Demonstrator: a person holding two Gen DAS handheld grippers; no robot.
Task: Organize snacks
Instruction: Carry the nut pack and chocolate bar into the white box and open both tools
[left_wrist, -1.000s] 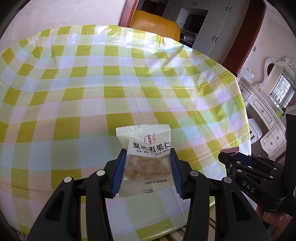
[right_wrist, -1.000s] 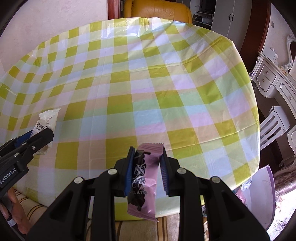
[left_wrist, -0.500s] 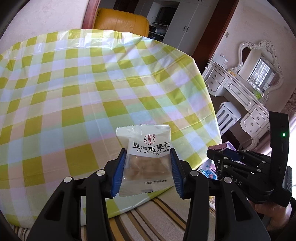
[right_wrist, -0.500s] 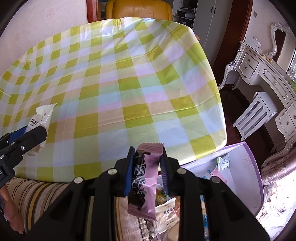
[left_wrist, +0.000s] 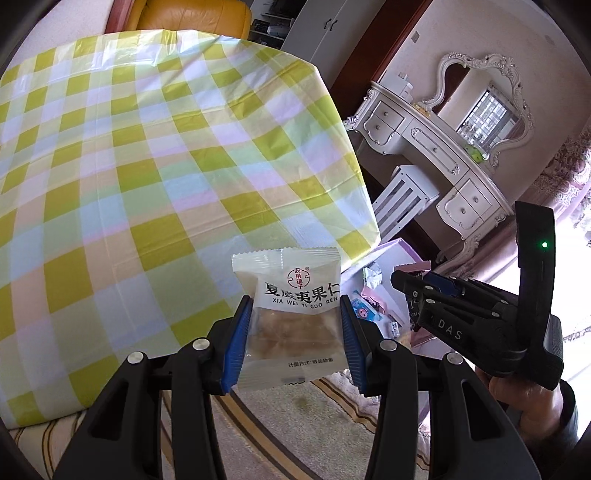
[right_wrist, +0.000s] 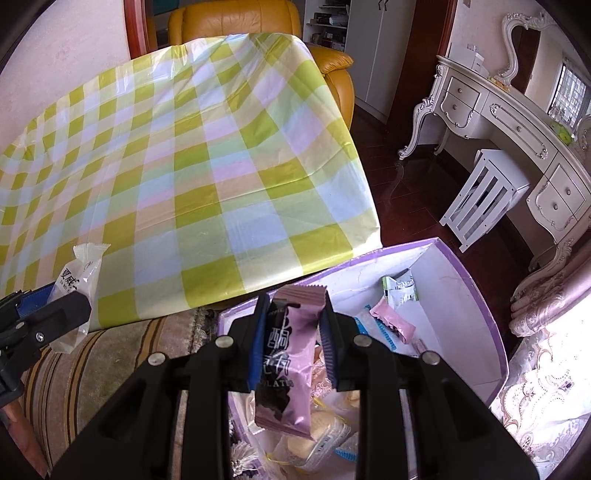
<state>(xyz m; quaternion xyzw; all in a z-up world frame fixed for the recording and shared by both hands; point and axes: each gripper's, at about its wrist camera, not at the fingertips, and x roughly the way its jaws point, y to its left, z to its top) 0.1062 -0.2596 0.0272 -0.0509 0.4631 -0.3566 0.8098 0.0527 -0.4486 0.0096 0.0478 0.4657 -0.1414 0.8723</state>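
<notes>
Our left gripper (left_wrist: 293, 339) pinches a clear square packet (left_wrist: 291, 325) reading "XIA WEI YI GUO REN" off the checked tabletop's (left_wrist: 155, 155) corner, while our right gripper (right_wrist: 293, 341) pinches a pink wrapper (right_wrist: 288, 365), seemingly "...OLATE", over the purple-rimmed white box (right_wrist: 484, 302).

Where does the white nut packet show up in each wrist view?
Left wrist: white packet low centre, pinched in the left gripper.
Right wrist: same packet at the far left edge, seen edge-on in that gripper.
Shared landmark: the checked tablecloth's near right corner, next to the purple box.
</notes>
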